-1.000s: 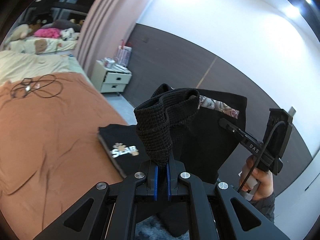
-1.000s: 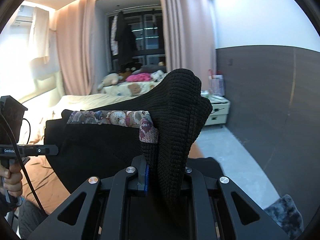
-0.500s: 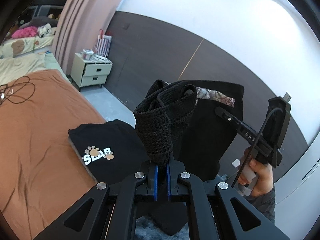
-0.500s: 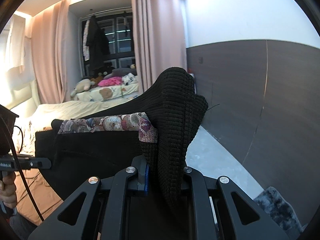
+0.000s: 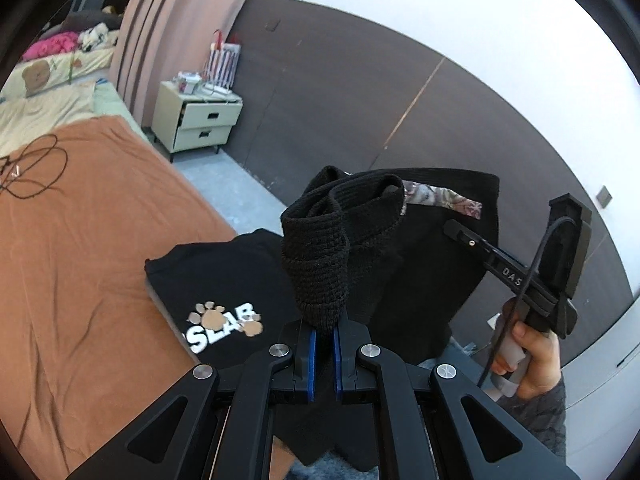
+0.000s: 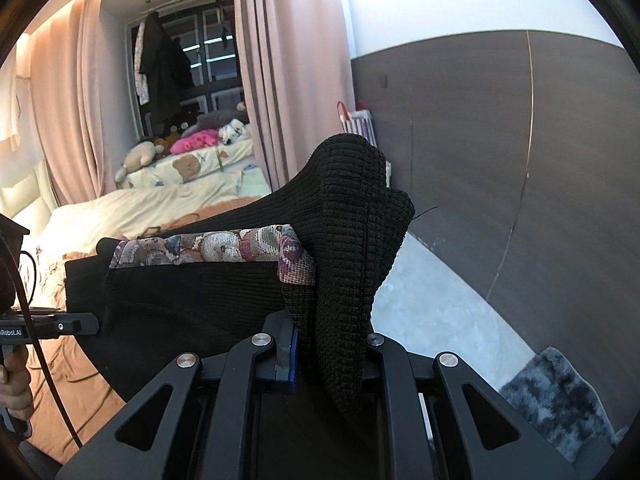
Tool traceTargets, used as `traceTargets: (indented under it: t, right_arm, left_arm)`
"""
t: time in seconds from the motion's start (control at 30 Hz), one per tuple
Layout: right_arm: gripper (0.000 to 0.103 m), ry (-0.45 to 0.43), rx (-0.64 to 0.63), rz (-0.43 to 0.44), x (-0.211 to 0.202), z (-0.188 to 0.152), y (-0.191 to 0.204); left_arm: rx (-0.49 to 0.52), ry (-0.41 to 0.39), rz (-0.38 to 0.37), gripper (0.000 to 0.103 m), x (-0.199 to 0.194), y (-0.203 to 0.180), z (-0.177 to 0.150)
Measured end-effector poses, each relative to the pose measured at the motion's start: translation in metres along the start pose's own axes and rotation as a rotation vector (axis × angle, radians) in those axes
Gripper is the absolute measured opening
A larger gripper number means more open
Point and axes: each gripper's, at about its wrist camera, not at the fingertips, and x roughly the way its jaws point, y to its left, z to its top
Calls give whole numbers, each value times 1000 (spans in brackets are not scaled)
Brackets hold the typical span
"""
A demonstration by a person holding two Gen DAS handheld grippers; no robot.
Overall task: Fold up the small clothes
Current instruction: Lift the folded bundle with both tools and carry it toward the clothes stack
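From the left wrist, the left gripper [image 5: 324,344] pinches a bunched corner of the black knitted garment with a floral woven band [image 5: 420,264], held in the air above the orange bedspread [image 5: 80,240] and a folded black printed T-shirt [image 5: 224,296].

From the right wrist, the right gripper [image 6: 332,356] clamps the opposite corner; the garment [image 6: 192,300] stretches lengthwise between both grippers, band uppermost, body hanging down.

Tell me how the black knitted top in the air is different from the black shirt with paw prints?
The black knitted top hangs in the air, pinched by both grippers; the black paw-print shirt lies folded on the orange bedspread. The top is thick ribbed knit with a flowery strip; the shirt is smooth with white letters. Both are black.
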Motion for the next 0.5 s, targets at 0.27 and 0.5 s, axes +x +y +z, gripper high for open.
traceTargets:
  t: [0.27, 0.5]
  right_arm:
    - [11, 71, 14, -20, 47, 6, 17]
    - [11, 133, -3, -26, 94, 11, 38]
  left_arm:
    - [-52, 39, 17, 6, 44, 49, 6]
    - [-101, 71, 31, 6, 81, 94, 7]
